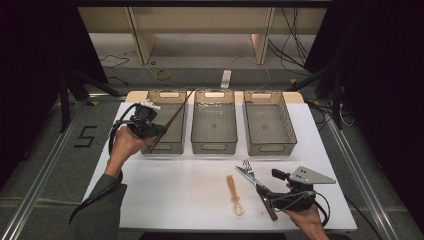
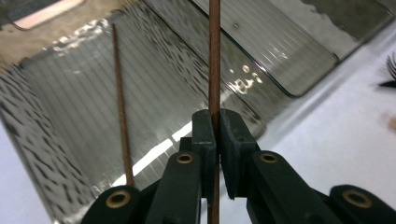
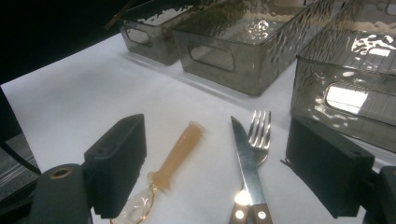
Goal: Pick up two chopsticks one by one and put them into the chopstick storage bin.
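1. Three clear bins stand in a row at the table's (image 1: 165, 185) far edge: left bin (image 1: 176, 131), middle bin (image 1: 214, 125), right bin (image 1: 268, 125).
2. Two chopsticks: one clamped between the left gripper's (image 2: 215, 128) closed jaws, slanting over the left bin; the second chopstick (image 2: 120, 93) lies inside that bin.
3. One knife (image 3: 247, 163), one fork (image 3: 259, 130) and one amber-handled utensil (image 3: 175, 156) lie near the front edge (knife across fork).
4. The right gripper (image 3: 215, 163) rests there, jaws wide apart, gripping nothing.
5. Bare tabletop stretches between bins and cutlery.
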